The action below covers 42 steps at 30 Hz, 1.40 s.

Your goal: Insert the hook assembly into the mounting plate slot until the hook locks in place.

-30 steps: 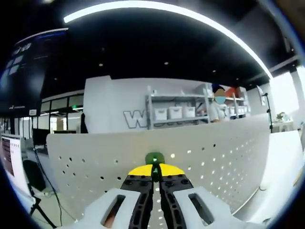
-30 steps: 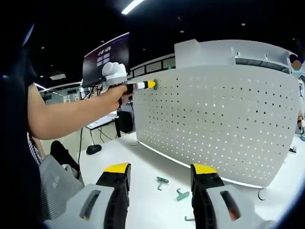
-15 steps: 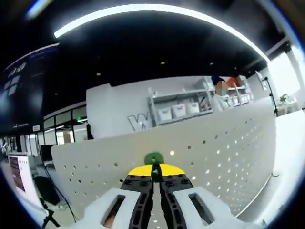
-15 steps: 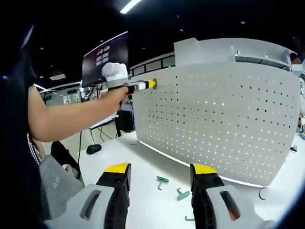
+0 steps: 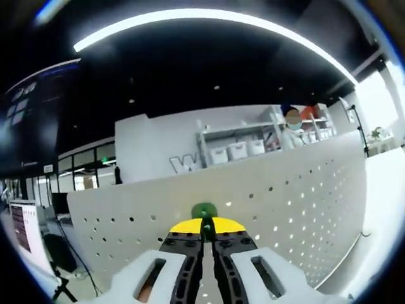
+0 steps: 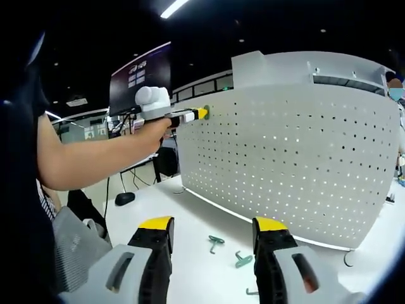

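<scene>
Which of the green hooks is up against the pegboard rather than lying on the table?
The green hook pinched in the left gripper, pressed near the pegboard's top edge. The other hooks lie loose on the table.

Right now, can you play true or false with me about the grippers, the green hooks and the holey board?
1. The left gripper pinches a green hook at the board. True.
2. The right gripper holds a hook. False: its fingers stand open and bare.
3. Green hooks lie on the table in front of the board. True.
4. The board lies flat on the table. False: it stands upright.
</scene>
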Available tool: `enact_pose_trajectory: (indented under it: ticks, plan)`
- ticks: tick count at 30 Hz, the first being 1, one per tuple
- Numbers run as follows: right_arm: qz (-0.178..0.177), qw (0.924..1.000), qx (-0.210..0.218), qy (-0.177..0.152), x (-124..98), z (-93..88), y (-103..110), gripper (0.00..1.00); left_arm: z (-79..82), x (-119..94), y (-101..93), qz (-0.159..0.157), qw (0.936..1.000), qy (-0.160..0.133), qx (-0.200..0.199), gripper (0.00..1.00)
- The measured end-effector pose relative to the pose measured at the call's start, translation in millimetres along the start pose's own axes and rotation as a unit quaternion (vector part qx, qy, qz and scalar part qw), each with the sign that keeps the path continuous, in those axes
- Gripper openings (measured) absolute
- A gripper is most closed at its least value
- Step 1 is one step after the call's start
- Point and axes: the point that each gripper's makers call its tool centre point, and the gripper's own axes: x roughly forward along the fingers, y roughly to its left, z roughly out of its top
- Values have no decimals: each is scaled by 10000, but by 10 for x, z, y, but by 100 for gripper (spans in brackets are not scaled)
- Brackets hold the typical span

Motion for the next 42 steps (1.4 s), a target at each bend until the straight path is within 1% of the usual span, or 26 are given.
enact_pose_trajectory:
  ticks: [3, 6, 12, 17, 19, 20, 23, 25, 27, 29, 30, 33, 37, 39, 42]
  plan:
    - [-38, 10000, 15, -24, -31, 6, -22, 48, -31, -8, -2, -18, 10000, 78, -57, 5]
    - [-49, 10000, 10, -15, -47, -4, -21, 48, -66, -20, 0, -12, 9999, 144, -14, 8]
    - [-46, 10000, 15, -39, -65, 1, -4, 48, -99, -53, 3, 1, 9998, 212, -7, 12]
    - [-63, 10000, 8, -61, -84, 10, -17, 48, -128, -142, -32, -39, 9997, 244, 21, 14]
    - [-68, 10000, 4, -63, -91, 10, -22, 48, -142, -173, -33, -35, 9997, 257, 26, 18]
    - [-67, 10000, 0, -64, -93, 10, -23, 48, -150, -187, -30, -33, 9996, 271, 20, 22]
    - [-67, 9999, -10, -80, -103, 15, -20, 48, -177, -247, -13, -4, 9995, 318, -2, 28]
    - [-66, 9999, -9, -88, -111, 12, -16, 48, -200, -294, 0, -6, 9993, 363, -53, 30]
    - [-67, 9999, -12, -83, -118, 7, -6, 48, -216, -344, 17, 28, 9992, 386, -92, 37]
    - [-68, 9999, -6, -94, -129, 3, 0, 48, -235, -395, 52, 134, 9989, 424, -135, 47]
    - [-70, 9999, -3, -93, -136, 0, 1, 48, -238, -405, 57, 150, 9989, 430, -144, 50]
    - [-79, 9999, -11, -97, -151, -1, 1, 48, -282, -491, 59, 131, 9985, 486, -200, 50]
    - [-90, 9999, -28, -129, -172, 20, 12, 48, -326, -590, 24, 95, 9982, 552, -215, 53]
    - [-96, 9998, -34, -146, -179, 32, 17, 47, -349, -629, 13, 95, 9981, 574, -207, 55]
    - [-87, 9998, -51, -183, -196, 55, 38, 47, -366, -709, -18, 41, 9978, 616, -234, 56]
